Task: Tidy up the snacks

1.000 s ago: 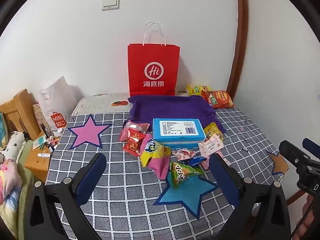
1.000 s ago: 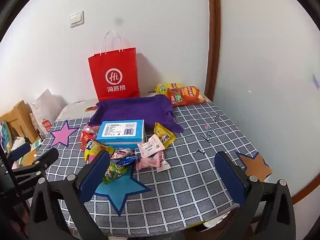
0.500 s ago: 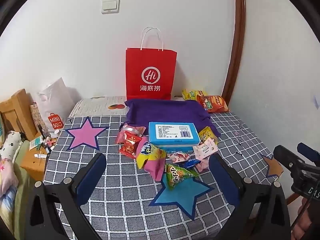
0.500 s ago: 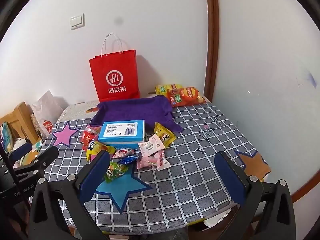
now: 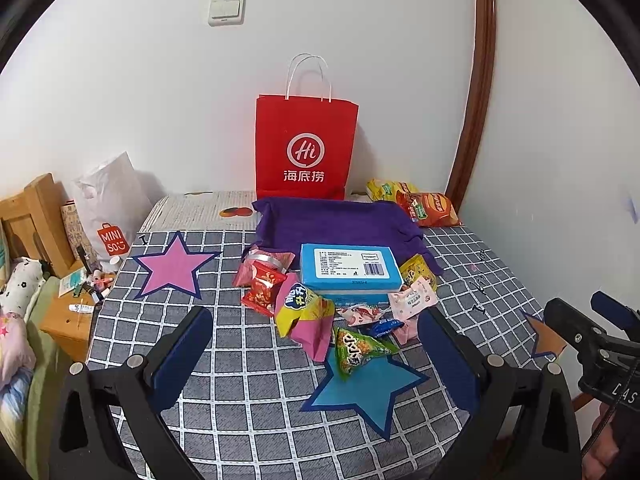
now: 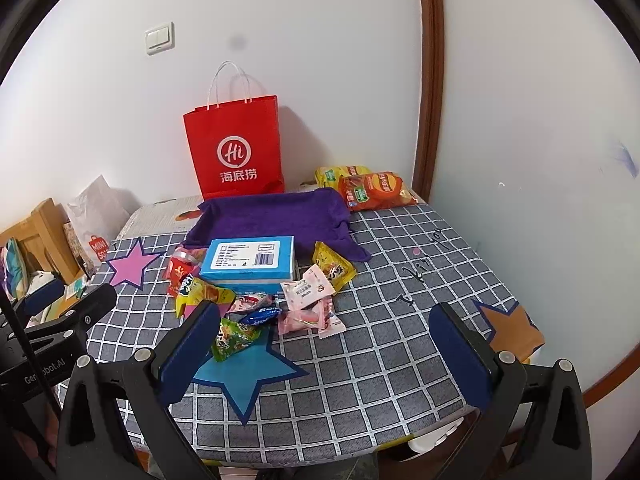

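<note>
Your left tongs (image 5: 310, 354) hang released over the near edge of the worktop (image 5: 248, 412), nothing between the blue pads, and your right tongs (image 6: 320, 344) are spread just as wide, gripping nothing, above the checked cloth on the right side. Between the left pads you've got the blue star (image 5: 368, 390) with the green packet (image 5: 358, 350) lying on its upper point. Just beyond that sits the snack pile: a yellow-and-pink bag (image 5: 306, 314), a small blue wrapper (image 5: 384, 326) and pink packets (image 6: 316, 304) all touching or overlapping, with a red packet (image 5: 264, 292) to the left. Right behind them, the blue box (image 5: 350, 270) lies flat, label up, and a yellow packet (image 6: 332, 266) rests against its right side. Off to the left, well apart from the pile, there's the pink star (image 5: 172, 270); off to the right edge, the orange star (image 6: 510, 326). Further back the purple cloth (image 5: 340, 220) lies spread with its edges turned up, the box overlapping its front edge. At the far right corner, a red chip bag (image 6: 378, 190) lies on a yellow bag (image 6: 334, 172). Against the wall stands the red paper bag (image 5: 306, 150), upright, handles up.
</note>
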The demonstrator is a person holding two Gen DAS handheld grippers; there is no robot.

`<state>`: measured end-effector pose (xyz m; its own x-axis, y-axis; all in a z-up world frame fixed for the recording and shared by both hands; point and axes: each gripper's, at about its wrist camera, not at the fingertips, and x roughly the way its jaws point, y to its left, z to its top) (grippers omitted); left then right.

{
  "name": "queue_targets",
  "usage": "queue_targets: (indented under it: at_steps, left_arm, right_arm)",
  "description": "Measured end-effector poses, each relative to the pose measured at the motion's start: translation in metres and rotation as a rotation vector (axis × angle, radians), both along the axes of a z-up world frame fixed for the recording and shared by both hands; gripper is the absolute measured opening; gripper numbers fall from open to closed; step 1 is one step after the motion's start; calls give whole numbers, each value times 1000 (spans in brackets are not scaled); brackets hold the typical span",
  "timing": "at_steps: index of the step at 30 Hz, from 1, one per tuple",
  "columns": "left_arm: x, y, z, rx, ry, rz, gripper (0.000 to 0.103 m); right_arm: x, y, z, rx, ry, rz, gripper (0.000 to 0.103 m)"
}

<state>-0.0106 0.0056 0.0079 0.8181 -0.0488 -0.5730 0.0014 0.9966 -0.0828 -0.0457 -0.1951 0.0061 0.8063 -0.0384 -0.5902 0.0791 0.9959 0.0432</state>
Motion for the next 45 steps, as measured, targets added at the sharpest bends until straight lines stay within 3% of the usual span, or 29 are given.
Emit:
queue_targets:
  at_steps: [45]
  left_arm:
    - [-2,3,0,5,-4,0,102]
  right_arm:
    - [-3,2,-1,38,-6,6,103]
